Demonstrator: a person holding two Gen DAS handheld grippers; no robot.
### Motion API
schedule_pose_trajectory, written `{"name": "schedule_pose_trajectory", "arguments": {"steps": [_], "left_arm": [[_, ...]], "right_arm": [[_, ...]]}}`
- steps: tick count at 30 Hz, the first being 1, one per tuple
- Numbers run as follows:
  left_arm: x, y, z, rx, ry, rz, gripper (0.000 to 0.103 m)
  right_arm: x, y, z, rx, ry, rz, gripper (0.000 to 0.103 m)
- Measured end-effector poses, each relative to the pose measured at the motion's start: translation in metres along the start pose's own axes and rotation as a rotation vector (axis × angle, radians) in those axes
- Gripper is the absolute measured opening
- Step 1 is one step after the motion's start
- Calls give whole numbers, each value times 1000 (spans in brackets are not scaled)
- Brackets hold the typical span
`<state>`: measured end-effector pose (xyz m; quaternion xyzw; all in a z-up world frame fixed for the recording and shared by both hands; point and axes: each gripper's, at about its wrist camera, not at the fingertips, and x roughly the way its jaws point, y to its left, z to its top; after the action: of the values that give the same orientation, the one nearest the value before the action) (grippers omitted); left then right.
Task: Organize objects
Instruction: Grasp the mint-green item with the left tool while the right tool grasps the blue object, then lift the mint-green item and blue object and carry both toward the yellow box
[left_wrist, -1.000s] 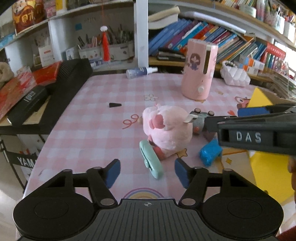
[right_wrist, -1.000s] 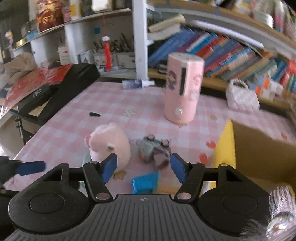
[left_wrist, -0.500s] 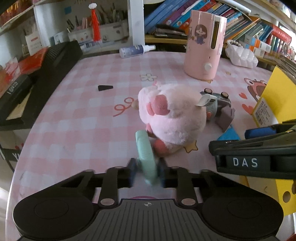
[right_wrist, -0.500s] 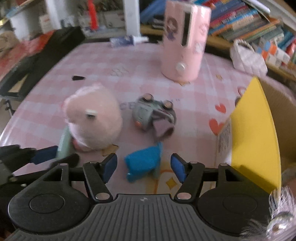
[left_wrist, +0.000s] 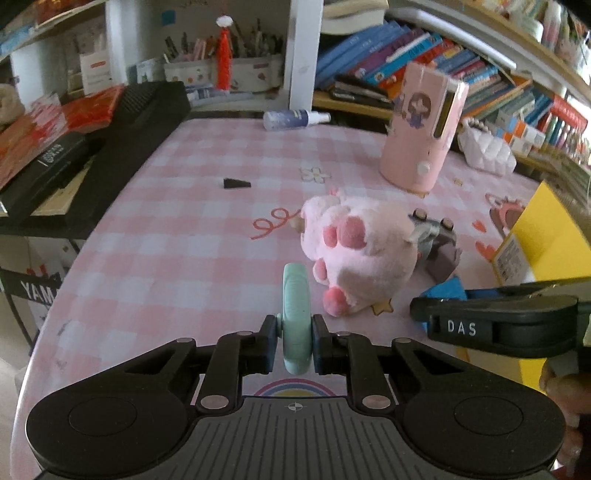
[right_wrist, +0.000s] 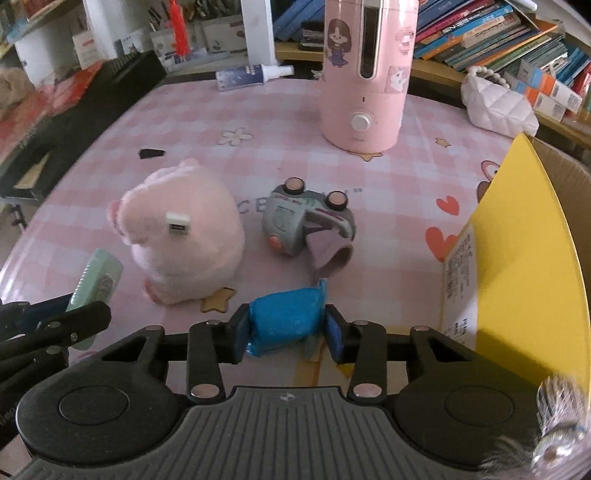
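My left gripper is shut on a flat mint-green gadget, held edge-up just above the pink checked table; it also shows in the right wrist view. My right gripper is shut on a blue packet, which lies low by the table's front. A pink plush pig sits between them. A grey toy car lies on its side behind the packet. A yellow cardboard box stands open at the right.
A tall pink humidifier stands at the back. A spray bottle lies near the shelf. A small black wedge lies on the table. A white quilted bag sits back right. A black keyboard case flanks the left edge.
My left gripper closed on the mint-green gadget and raised it slightly. My right gripper moved forward and down and closed on the blue packet.
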<state>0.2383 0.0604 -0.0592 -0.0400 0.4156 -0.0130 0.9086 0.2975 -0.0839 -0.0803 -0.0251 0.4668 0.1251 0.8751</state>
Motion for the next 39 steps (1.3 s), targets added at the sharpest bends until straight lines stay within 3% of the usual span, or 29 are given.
{"name": "schedule_pose_trajectory", "arguments": {"steps": [9, 18, 39], "left_arm": [[-34, 2, -2, -38, -75, -24, 17], [-76, 10, -21, -53, -126, -64, 17], [-154, 16, -104, 24, -126, -158, 17]], "right_arm": [[-37, 8, -5, -50, -107, 102, 38], [-90, 11, -25, -113, -204, 112, 38], [-163, 41, -130, -13, -200, 53, 38]]}}
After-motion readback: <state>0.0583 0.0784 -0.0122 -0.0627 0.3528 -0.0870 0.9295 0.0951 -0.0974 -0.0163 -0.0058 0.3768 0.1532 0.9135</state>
